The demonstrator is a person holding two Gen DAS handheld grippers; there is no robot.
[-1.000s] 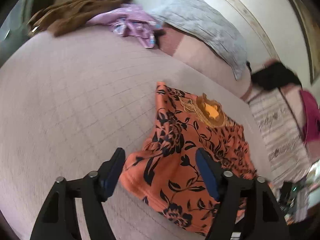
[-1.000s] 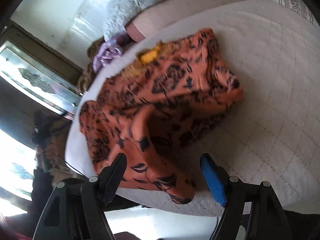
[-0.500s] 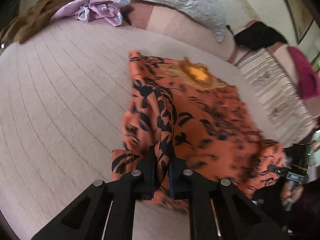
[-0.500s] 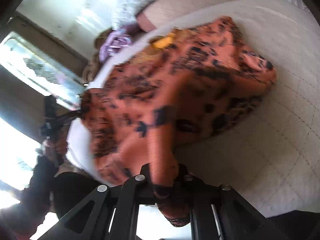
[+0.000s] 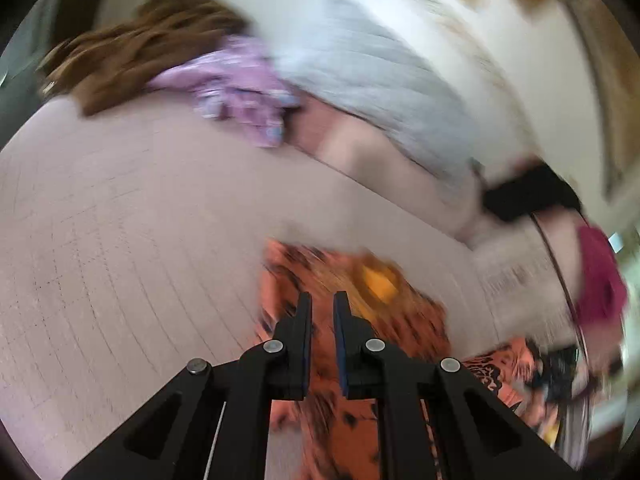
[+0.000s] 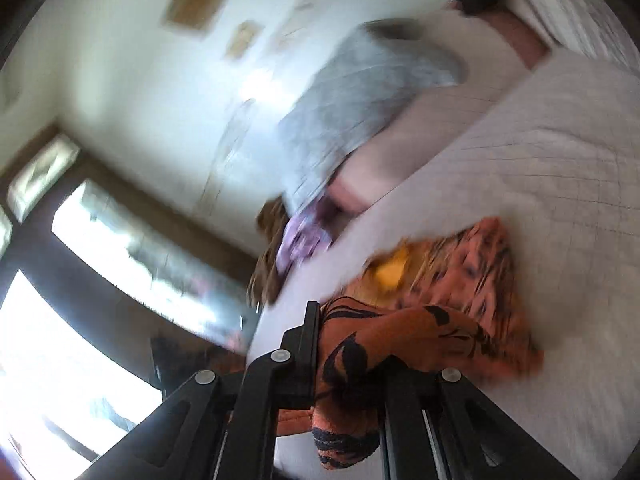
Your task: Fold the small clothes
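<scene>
The left gripper [image 5: 322,312] has its jaws drawn nearly together, with only a narrow slot between the flat black fingers [image 5: 302,320] and their blue pads. Orange cloth shows through that slot and below it, but blur hides whether the pads bite on it, so I cannot tell if it is held. The jaws have just been closing.

The right gripper [image 6: 352,344] has also just been closing, and it is pinching a bunched fold of the orange garment [image 6: 440,320]. The cloth swells out between and over the jaws, hiding the right-hand finger, and a crumpled, dark-edged end hangs below them.

The garment is thin, soft woven fabric, orange with a black floral print and a yellow embroidered neck patch [image 5: 378,282]. In the left wrist view it lies on the bed [image 5: 140,220] straight ahead of the jaws and beneath them, its long axis running away from them with the neck at the far end. In the right wrist view the rest of it spreads ahead and to the right of the jaws.

The bed cover is pale pinkish and quilted in a fine grid. Beyond the jaws, at its far edge, lie a grey quilted pillow [image 5: 384,80], a crumpled lilac cloth [image 5: 240,88] and a shaggy brown throw [image 5: 140,48].
</scene>
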